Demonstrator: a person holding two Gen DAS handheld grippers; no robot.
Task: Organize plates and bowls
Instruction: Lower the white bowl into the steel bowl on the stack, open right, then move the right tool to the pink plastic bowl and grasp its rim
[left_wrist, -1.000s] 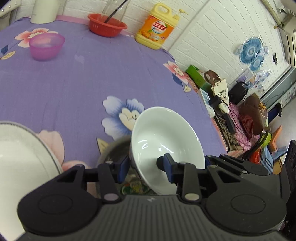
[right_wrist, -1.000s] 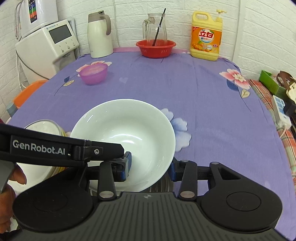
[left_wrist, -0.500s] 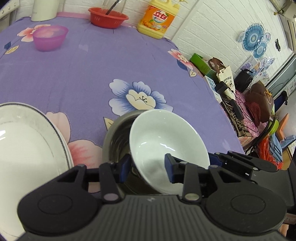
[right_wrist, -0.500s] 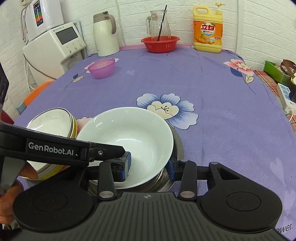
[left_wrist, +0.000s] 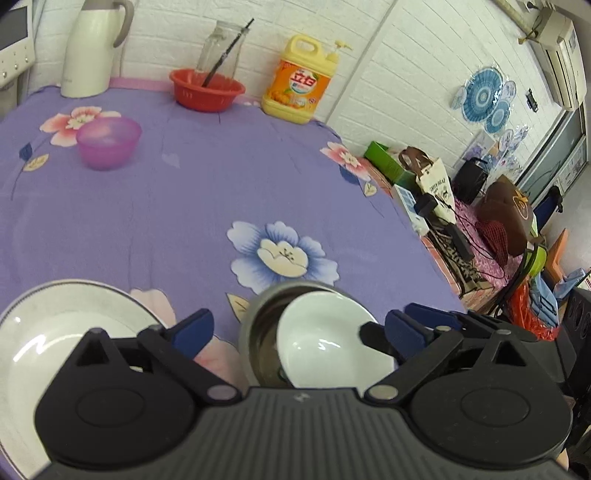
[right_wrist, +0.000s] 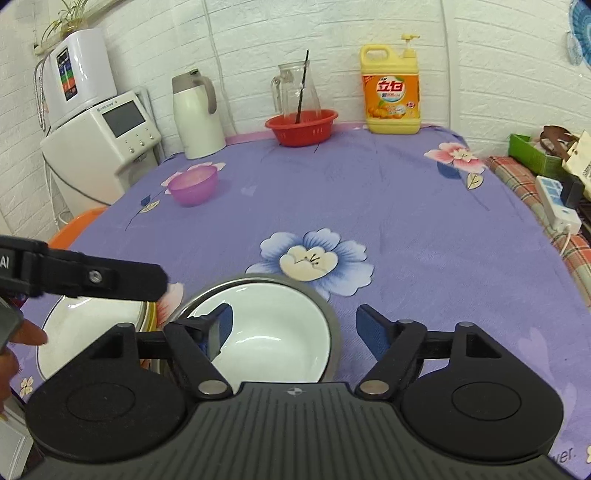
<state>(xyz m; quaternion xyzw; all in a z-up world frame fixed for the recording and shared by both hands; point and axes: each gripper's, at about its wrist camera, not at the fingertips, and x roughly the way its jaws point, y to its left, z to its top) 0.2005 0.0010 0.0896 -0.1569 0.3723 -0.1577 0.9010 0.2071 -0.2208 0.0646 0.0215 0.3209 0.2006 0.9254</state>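
The white bowl (right_wrist: 273, 338) sits nested inside a steel bowl (right_wrist: 330, 314) near the front edge of the table (right_wrist: 406, 229). Both the right tongs (right_wrist: 295, 328) and the left tongs (left_wrist: 295, 328) are spread wide, gripping nothing. Just left of the steel bowl rests a stack of 2 dishes (right_wrist: 85, 332), white over yellow. A purple bowl (right_wrist: 192, 183) stands well apart, farther back.

Red characters 立白 are read on the orange label of the yellow detergent bottle (right_wrist: 391, 96) at the tabletop's far edge; the letters "AI" are seen in white on the left hand-held gripper (right_wrist: 85, 277); other print is too small
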